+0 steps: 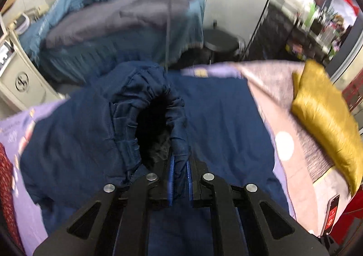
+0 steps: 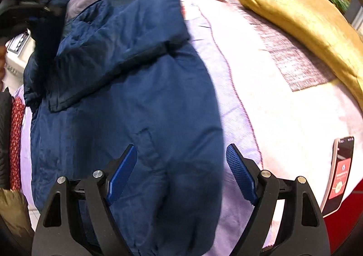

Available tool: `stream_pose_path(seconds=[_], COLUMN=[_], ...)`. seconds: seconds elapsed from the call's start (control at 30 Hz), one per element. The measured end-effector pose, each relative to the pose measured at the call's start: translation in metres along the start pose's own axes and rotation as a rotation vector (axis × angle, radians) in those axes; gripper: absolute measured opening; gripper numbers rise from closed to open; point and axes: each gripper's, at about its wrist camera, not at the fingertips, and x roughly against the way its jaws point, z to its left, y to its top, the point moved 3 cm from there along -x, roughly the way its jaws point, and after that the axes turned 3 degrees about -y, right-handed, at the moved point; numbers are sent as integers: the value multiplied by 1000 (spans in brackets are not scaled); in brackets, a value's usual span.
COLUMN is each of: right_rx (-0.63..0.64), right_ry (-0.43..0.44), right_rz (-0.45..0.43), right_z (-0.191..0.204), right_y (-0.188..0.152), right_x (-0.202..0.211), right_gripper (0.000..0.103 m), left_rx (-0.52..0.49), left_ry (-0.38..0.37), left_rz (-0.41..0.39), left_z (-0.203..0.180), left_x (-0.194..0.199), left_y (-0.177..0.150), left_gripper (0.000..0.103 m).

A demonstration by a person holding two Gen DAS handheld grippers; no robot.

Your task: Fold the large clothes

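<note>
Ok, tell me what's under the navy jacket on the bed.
The navy jacket lies spread on a lilac bedcover, which shows past its edges on both sides. Whatever lies directly beneath the jacket's middle is covered and cannot be seen.

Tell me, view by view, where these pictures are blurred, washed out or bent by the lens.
Left wrist view: the background bedding and shelves smear with motion blur, while the navy jacket cuff near the lens stays sharp. Right wrist view: the pale bed cover is washed out, and its surface bulges under fisheye distortion; the yellow cushion is slightly soft.
</note>
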Motion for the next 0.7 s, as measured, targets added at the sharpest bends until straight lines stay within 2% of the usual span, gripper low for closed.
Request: stream_pose_path(seconds=[0.03, 0.1, 0.13, 0.17, 0.2, 0.23, 0.27, 0.37, 0.43, 0.5, 0.57, 0.7], right_rx=[-3, -11, -12, -13, -17, -20, -23, -24, -22, -13, -4, 23], right_ry=[-2, -9, -9, -7, -1, 4, 10, 24, 44, 77, 133, 265], right_rz=[0, 6, 11, 18, 28, 35, 40, 40, 35, 29, 26, 34], right_z=[-2, -9, -11, -12, -13, -13, -13, -9, -4, 6, 21, 63], right_y=[0, 0, 0, 0, 0, 2, 4, 14, 24, 37, 53, 85], right_x=[0, -1, -2, -4, -6, -8, -10, -13, -14, -14, -15, -18], right_gripper=[81, 81, 81, 81, 81, 81, 81, 81, 81, 81, 81, 81], left_rx=[-13, -68, -78, -81, -77, -74, -69, -45, -27, -8, 43, 225], left_ry=[7, 25, 9, -18, -41, -55, -77, -135, -118, -38, 67, 258], left_rz=[26, 66, 70, 65, 48, 31, 3, -57, -84, -106, -107, -38], left_z=[-2, -11, -14, -17, -20, -22, -23, -14, 1, 29, 74, 183], left_x=[-5, -16, -17, -17, -13, -8, 0, 25, 34, 40, 43, 40], left_y=[-6, -17, -20, -24, -28, -30, -33, -43, -46, -56, -72, -116], left_gripper=[9, 21, 35, 55, 68, 90, 93, 93, 93, 93, 93, 89])
